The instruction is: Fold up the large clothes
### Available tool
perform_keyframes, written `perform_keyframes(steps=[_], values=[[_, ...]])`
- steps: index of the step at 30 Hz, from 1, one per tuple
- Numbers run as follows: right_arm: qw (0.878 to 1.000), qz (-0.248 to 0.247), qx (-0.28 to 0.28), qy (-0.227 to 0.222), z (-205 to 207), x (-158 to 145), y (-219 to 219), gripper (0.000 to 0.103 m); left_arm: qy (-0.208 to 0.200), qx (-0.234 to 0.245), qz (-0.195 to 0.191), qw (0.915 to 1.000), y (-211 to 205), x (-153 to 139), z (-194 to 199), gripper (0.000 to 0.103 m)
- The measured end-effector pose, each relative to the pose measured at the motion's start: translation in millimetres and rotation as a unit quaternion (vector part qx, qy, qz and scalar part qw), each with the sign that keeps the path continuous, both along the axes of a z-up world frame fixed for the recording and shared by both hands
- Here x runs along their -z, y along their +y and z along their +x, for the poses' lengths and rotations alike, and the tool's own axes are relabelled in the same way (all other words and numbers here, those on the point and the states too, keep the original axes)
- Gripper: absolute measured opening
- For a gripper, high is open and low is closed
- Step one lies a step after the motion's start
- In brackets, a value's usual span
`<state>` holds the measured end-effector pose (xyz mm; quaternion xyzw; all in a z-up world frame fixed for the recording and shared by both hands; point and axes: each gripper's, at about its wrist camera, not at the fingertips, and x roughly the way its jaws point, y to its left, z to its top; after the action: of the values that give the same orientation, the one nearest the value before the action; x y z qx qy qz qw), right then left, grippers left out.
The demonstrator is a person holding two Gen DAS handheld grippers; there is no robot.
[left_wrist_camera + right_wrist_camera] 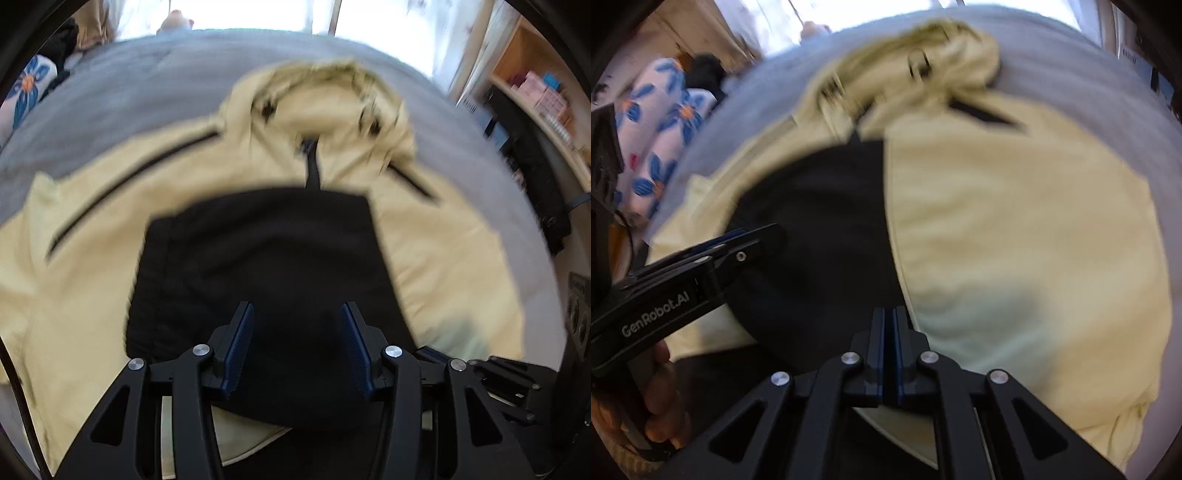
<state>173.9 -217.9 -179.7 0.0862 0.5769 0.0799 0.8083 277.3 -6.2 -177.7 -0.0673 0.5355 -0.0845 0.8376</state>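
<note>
Two tools were over the bed (122, 74), and the thing I was folding, a pale yellow hooded jacket (454, 258), lay spread face up on the grey cover with its hood toward twelve o'clock and its dark lining (266, 251) showing down the middle. My left tool (297, 345) had its jaws parted with nothing between the pads, hanging over the dark lining near the hem at six o'clock. My right tool (889, 354) had its jaws pressed together, and I could not tell whether a thin edge of fabric was caught in them or nothing at all; it sat at the line where the yellow front panel (1015, 229) met the dark lining. The main risk, as I judged it, was that panel sliding back or bunching, because the fabric looked slick and puffy and only one side had been brought across. If my right tool did hold nothing, the flap could drift open. A second risk was a clash between my tools, since in the right view the left tool (753, 240) lay close at nine o'clock over the same dark strip. The left sleeve (48, 229), still out at nine o'clock, could also drag the body crooked. Both my tools pointed steeply down at the jacket, and my hand (661, 387) showed on the left handle at eight o'clock.
</note>
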Motion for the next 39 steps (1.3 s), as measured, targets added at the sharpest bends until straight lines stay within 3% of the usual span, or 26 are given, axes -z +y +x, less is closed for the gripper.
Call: perform_keyframes(steps=[3,6,8,10,15,22,30,39], values=[[1.0,0.004,0.006,-0.004,-9.3,-1.9,-18.5,0.0,0.01,-0.006,0.014,0.9998,11.5,16.0,-0.3,0.047],[0.995,-0.09,0.043,-0.017,-20.1,-6.2,-48.5,0.0,0.008,-0.02,0.011,0.9997,27.9,11.8,-0.8,0.047],[0.989,-0.125,0.074,-0.014,-27.8,-3.9,-78.1,0.0,0.012,-0.024,-0.003,0.9996,36.7,10.0,-1.3,0.047],[0.989,-0.107,0.101,-0.011,-37.3,-4.4,-106.7,0.0,0.014,-0.024,-0.012,0.9995,41.4,7.9,-3.0,0.047],[0.981,-0.118,0.151,-0.012,-56.6,-11.2,-142.6,0.0,0.002,-0.021,0.004,0.9998,42.6,-1.0,-7.7,0.047],[0.977,-0.15,0.152,-0.007,-54.9,-11.8,-119.2,0.004,-0.018,-0.015,0.034,0.9991,39.5,-20.5,-15.9,0.049],[0.98,-0.108,0.169,-0.004,-72.0,-29.5,-107.9,0.004,-0.043,-0.009,0.044,0.9981,44.5,-57.9,-39.5,0.049],[0.985,-0.087,0.146,-0.036,-118.4,-71.9,-63.8,0.004,-0.079,-0.003,0.04,0.9961,55.2,-108.2,-95.4,0.049]])
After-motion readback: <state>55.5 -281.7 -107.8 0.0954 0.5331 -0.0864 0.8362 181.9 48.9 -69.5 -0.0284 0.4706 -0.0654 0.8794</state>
